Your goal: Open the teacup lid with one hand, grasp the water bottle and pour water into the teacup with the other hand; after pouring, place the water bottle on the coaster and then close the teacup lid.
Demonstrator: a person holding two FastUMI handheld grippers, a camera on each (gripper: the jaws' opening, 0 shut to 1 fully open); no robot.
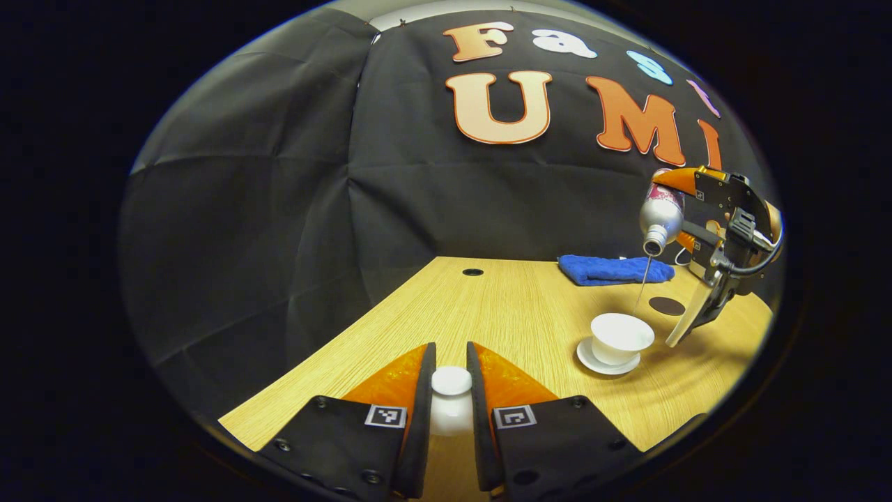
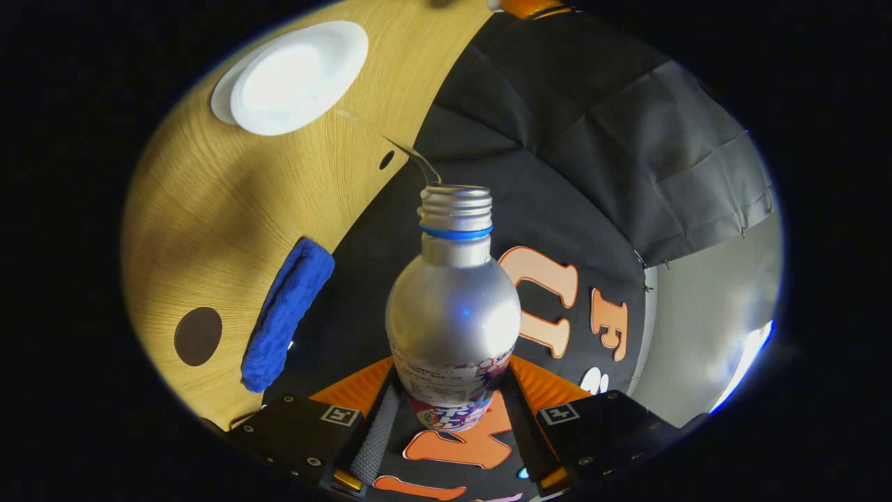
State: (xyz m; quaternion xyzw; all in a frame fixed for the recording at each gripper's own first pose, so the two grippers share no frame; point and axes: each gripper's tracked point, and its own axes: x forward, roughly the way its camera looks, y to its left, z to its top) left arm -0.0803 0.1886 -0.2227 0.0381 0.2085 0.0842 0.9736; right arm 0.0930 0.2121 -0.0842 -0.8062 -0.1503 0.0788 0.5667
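My left gripper is shut on the white teacup lid, held by its knob just above the wooden table. To the right stands the open white teacup on its saucer. Above it my right gripper holds the silver water bottle tipped mouth-down, and a thin stream of water falls into the cup. In the right gripper view the bottle sits between the fingers of my right gripper, water arcing from its mouth toward the teacup. The dark round coaster lies behind the cup.
A folded blue cloth lies at the back of the table, near the coaster and also seen as a blue cloth in the right gripper view. A small round hole is in the tabletop at the back.
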